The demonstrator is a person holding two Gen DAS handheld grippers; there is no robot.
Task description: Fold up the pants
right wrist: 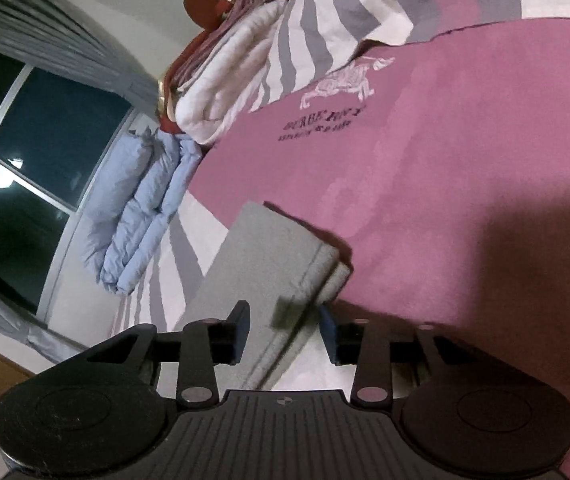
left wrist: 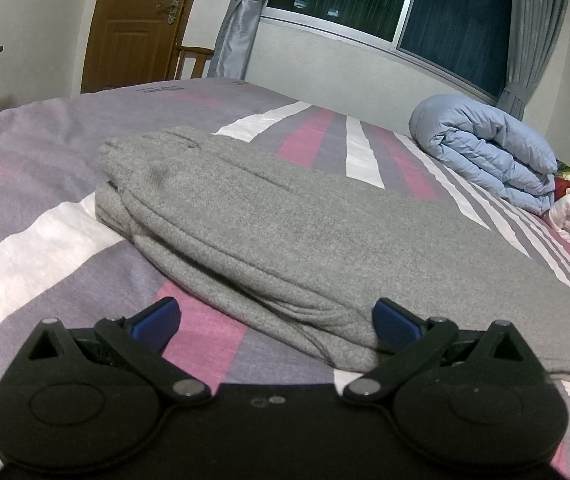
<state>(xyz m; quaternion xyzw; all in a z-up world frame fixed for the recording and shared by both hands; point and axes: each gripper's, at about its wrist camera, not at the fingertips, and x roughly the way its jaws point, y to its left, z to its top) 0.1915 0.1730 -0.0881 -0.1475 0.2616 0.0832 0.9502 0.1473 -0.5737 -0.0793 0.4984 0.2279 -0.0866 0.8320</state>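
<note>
Nearby, blue quilt (left wrist: 489, 152) beside pants (left wrist: 285, 232)

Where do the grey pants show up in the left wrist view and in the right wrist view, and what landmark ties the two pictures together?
Left wrist: grey pants fill the centre, folded on the striped bedspread.
Right wrist: only a narrow leg end, lower centre.
Shared landmark: the rolled light blue duvet, right in the left view, left in the right view.

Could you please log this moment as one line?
task: fold pants | grey pants: folded lengthwise on bed | left gripper: open, pants edge between fingers | right gripper: open around hem
</note>
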